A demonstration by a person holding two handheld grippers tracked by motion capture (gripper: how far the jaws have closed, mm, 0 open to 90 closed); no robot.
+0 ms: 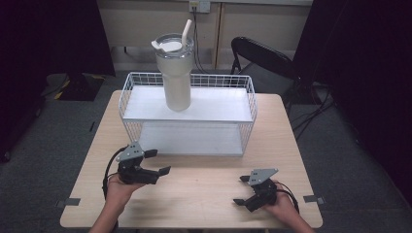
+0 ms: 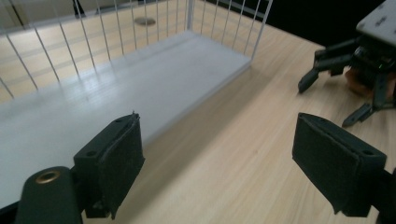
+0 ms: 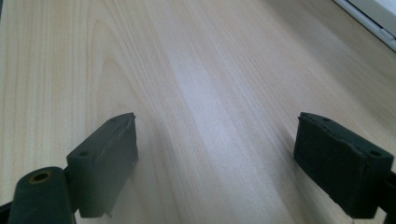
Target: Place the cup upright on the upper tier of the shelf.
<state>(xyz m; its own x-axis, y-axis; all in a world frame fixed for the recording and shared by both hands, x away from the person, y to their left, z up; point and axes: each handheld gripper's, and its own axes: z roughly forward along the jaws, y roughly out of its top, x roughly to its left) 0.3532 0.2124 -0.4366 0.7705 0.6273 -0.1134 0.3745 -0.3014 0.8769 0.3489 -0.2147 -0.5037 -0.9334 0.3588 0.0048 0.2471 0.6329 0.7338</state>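
Gaping wide, left gripper [image 1: 163,161] holds nothing; right gripper [image 1: 241,190] likewise; tumbler [image 1: 174,73] apart.

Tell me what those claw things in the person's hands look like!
Each is a black hand-held gripper with two flat, blocky jaws lined with dark pads. The left hand-held gripper and the right hand-held gripper each carry a grey three-cornered plate on top. A black cable loops from the back of each. A brass-coloured ring sits near one jaw's base. No sleeves show on the forearms.
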